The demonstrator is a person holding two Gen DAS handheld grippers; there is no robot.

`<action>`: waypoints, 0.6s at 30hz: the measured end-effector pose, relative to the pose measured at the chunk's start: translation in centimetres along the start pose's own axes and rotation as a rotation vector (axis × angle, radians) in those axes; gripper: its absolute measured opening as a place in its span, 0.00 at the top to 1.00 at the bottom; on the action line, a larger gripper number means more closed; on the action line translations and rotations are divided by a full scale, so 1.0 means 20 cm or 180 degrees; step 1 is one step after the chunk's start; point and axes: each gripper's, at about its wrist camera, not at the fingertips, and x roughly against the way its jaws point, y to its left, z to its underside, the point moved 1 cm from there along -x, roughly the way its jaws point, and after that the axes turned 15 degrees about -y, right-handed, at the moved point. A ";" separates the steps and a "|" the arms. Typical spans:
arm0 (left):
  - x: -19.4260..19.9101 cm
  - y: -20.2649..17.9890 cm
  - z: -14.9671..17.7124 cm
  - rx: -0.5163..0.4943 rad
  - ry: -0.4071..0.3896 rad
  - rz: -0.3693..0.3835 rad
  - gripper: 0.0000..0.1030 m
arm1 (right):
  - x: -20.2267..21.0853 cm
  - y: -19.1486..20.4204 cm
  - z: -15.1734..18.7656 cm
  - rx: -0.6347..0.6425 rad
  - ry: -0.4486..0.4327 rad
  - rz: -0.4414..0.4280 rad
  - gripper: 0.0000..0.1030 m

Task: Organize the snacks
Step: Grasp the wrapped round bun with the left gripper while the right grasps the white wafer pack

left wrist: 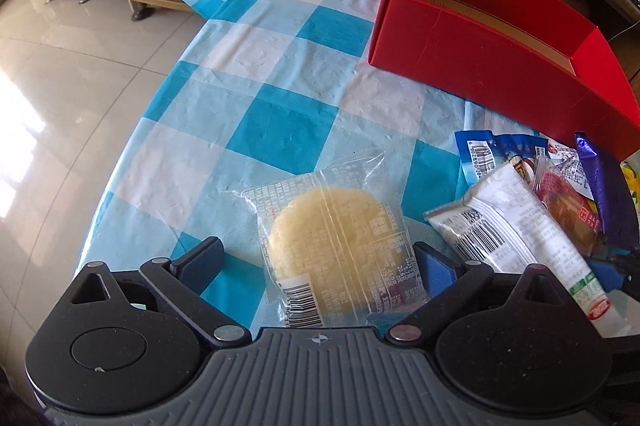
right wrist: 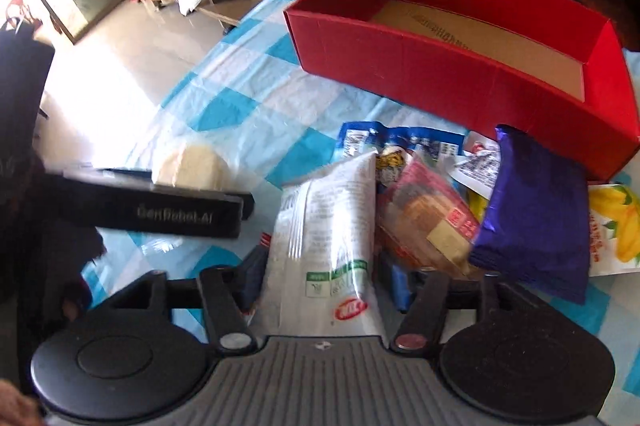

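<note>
1. Left gripper [left wrist: 318, 266] fingers open around the cake [left wrist: 326, 232] on the counter [left wrist: 280, 129].
2. Right gripper [right wrist: 326, 278] open, straddling the white packet [right wrist: 328, 226], long axis pointing toward the box [right wrist: 440, 81] ahead, I'd say.

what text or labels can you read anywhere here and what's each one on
"GenRobot.AI": on the black body of the left gripper, seen from the right wrist, slightly blurred.
Barcode digits on the clear pastry packet: partly cut off, too unsure to quote.
Barcode digits and print on the blue packet: too small to read.
White packet: red logo and green label, blurred.
Printing on the red box floor: unreadable.
</note>
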 end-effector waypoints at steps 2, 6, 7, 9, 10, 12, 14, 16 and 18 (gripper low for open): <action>0.00 0.00 0.00 -0.0011 0.0005 0.0000 0.03 | -0.03 0.00 -0.01 -0.0072 0.0016 -0.0079 0.14; -0.01 0.02 -0.02 0.0064 0.0019 0.0001 0.02 | -0.09 0.06 -0.03 0.0168 0.0025 0.0095 0.11; 0.00 0.03 -0.02 0.0078 0.0022 0.0011 0.02 | -0.10 0.07 -0.03 0.0249 0.0032 0.0176 0.13; 0.00 0.04 -0.01 0.0066 0.0028 0.0026 0.02 | -0.10 0.08 -0.03 0.0361 0.0025 0.0297 0.26; 0.00 0.04 -0.01 0.0046 0.0024 0.0028 0.02 | -0.09 0.07 -0.03 0.0401 0.0019 0.0364 0.32; 0.01 0.04 -0.01 0.0025 0.0003 0.0035 0.03 | -0.07 0.04 -0.04 0.0375 0.0010 0.0403 0.48; 0.01 0.04 -0.01 0.0015 -0.0001 0.0048 0.07 | -0.05 0.02 -0.04 0.0300 0.0008 0.0345 0.50; 0.02 0.03 -0.01 0.0001 -0.0014 0.0074 0.12 | -0.04 0.01 -0.04 0.0277 0.0025 0.0319 0.52; 0.04 0.03 -0.01 -0.0001 -0.0027 0.0118 0.17 | -0.01 0.00 -0.03 0.0219 0.0026 0.0291 0.53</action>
